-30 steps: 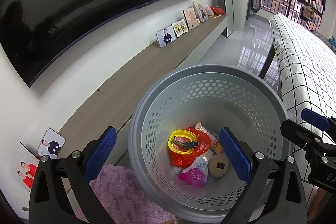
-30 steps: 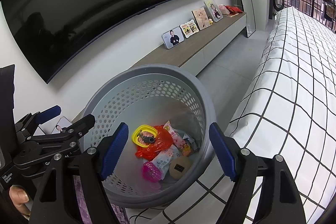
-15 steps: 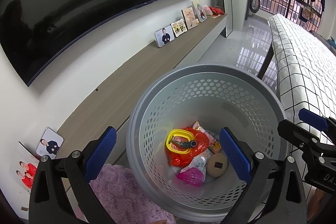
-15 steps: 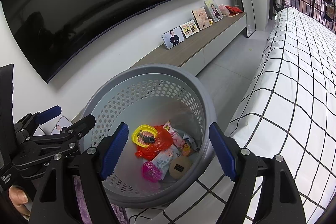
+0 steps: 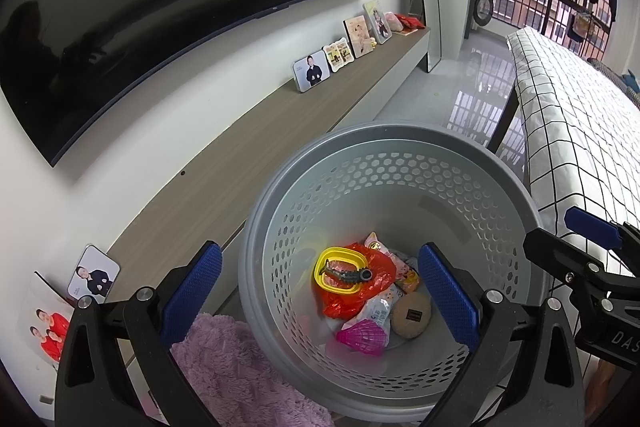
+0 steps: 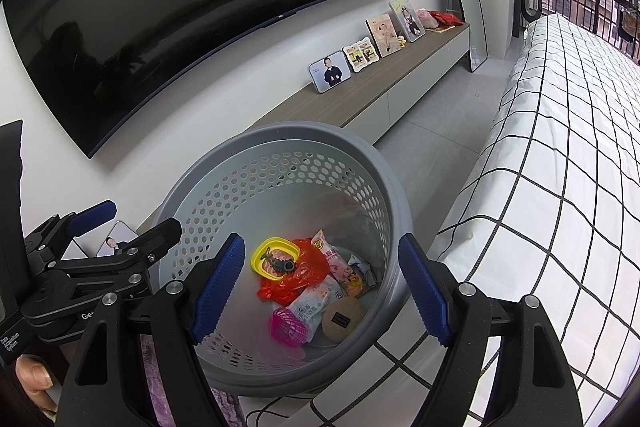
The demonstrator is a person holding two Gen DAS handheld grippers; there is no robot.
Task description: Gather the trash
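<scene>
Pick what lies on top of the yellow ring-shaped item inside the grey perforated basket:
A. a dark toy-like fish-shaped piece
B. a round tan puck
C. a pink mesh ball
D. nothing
A: in the left wrist view the dark fish-shaped piece lies across the yellow ring in the basket; the pink mesh ball and round tan puck lie apart.

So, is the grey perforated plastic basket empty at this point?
No, the grey perforated plastic basket already holds a yellow ring-shaped lid, a red plastic bag, a pink mesh ball and snack wrappers.
</scene>
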